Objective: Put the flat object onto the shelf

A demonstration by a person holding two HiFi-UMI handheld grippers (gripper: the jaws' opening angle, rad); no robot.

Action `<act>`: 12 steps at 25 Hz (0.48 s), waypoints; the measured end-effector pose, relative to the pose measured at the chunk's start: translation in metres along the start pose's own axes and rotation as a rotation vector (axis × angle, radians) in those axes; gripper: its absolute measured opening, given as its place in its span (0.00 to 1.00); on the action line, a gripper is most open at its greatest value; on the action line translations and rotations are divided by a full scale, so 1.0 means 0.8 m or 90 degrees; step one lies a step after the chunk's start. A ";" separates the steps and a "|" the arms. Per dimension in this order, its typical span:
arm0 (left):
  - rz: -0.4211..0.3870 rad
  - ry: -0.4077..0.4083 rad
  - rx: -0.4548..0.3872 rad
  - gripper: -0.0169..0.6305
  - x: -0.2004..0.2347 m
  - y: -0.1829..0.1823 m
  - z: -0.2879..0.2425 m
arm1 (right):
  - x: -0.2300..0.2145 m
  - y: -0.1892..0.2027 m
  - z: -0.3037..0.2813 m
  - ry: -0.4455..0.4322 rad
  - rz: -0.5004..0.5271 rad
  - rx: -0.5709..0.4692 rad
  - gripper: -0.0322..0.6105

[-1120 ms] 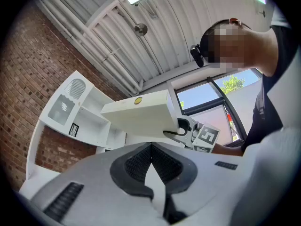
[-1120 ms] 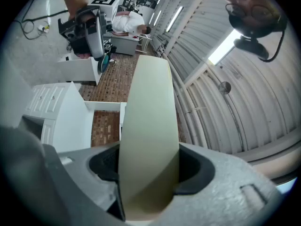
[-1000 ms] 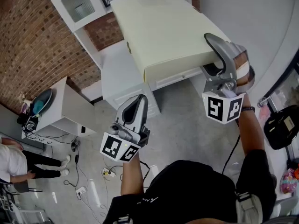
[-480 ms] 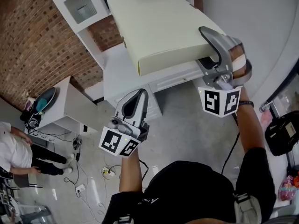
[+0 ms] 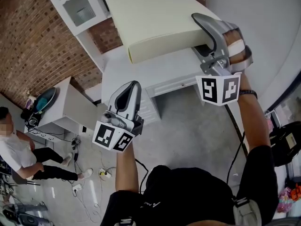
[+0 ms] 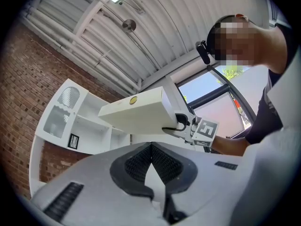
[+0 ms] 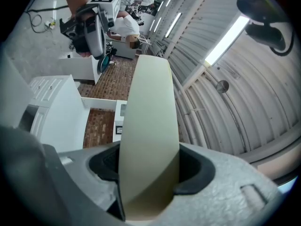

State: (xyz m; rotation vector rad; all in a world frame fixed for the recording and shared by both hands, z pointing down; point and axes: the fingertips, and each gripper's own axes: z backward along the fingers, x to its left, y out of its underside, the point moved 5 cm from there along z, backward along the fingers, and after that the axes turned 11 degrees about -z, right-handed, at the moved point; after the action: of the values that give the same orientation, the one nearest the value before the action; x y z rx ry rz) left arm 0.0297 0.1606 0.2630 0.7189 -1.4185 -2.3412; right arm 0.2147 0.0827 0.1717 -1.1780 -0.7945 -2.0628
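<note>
The flat object is a wide cream slab with a thick edge, held up in the air over a white cabinet. My right gripper is shut on its near right edge; in the right gripper view the flat object fills the gap between the jaws. The white shelf unit stands against the brick wall at upper left. My left gripper hangs lower and left, shut and empty. In the left gripper view the flat object hangs in front of the shelf, with the right gripper gripping its end.
A small white side table carrying a teal item stands at the left. A person sits on the floor at far left. Cables and a power strip lie on the grey floor. A black bag sits at the right.
The right gripper has carried the flat object up and toward the shelf. The left gripper also rose a little. The person at the left shifted.
</note>
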 end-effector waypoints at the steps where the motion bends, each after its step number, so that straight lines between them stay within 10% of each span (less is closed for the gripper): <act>1: -0.001 -0.001 0.001 0.02 0.002 0.001 -0.005 | -0.001 0.004 -0.006 0.000 0.003 0.000 0.49; 12: 0.000 0.009 -0.026 0.02 0.085 0.032 -0.047 | 0.003 0.011 -0.116 0.008 0.035 -0.007 0.49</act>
State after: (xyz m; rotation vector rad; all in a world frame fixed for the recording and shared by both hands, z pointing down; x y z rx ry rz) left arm -0.0052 0.0870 0.2540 0.7227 -1.3614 -2.3541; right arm 0.1732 0.0071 0.1364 -1.1783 -0.7369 -2.0299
